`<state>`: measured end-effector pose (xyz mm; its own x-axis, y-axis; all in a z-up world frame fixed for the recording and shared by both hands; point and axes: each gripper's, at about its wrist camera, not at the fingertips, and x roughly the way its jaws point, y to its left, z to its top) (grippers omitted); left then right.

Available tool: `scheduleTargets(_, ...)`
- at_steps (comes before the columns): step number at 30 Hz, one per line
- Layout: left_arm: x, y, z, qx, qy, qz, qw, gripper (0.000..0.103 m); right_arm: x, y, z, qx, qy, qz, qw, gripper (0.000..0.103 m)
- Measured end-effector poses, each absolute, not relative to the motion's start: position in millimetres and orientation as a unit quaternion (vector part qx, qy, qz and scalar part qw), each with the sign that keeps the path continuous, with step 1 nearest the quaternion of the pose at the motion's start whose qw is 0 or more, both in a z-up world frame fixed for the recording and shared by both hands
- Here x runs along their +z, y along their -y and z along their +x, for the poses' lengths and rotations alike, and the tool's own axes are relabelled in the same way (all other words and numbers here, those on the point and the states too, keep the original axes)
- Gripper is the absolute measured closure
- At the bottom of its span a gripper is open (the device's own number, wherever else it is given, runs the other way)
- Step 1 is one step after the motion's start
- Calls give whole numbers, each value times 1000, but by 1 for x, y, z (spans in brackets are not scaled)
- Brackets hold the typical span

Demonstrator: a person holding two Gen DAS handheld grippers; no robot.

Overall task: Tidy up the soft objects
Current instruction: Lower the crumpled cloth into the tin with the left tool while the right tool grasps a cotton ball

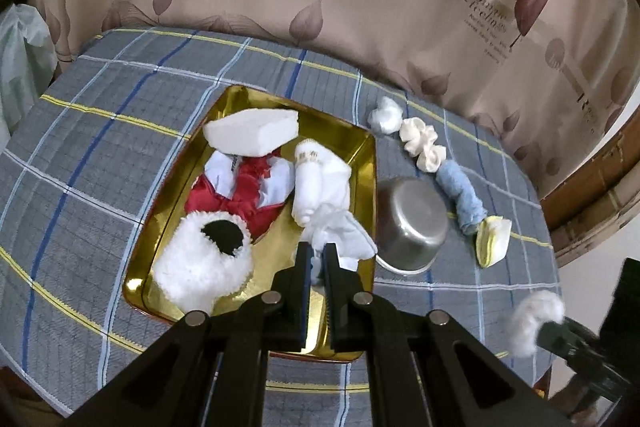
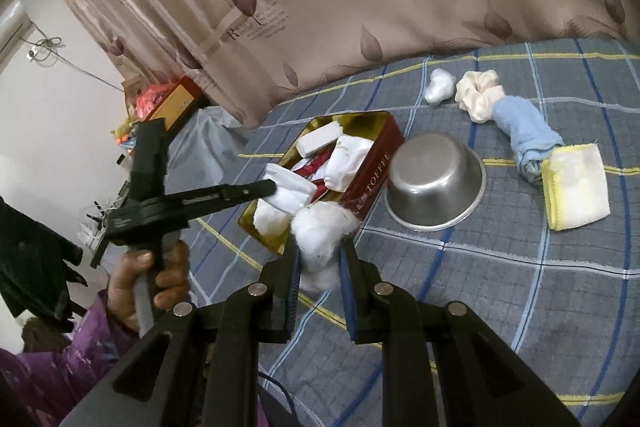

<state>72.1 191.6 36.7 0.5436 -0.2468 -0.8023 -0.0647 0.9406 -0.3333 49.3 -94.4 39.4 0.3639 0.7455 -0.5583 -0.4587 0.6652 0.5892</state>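
White cotton wad [image 2: 320,231] and pale cloth [image 1: 340,231] aloft over gold-lined tin [image 1: 364,163] of soft things.

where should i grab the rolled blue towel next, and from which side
Take the blue towel across the middle of the roll, coming from above with the jaws straddling its width. It lies flat on the checked bedspread with its long sides free. One end meets the cream scrunchie, the other the yellow-edged cloth, so an end grab would likely drag a neighbour.
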Motion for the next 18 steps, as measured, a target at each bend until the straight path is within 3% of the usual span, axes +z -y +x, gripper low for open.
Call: scheduleTargets(18, -11, -183, 112, -55, -522, -140, 840, 97, 37, 98, 44, 372, -429, 172, 805, 85)
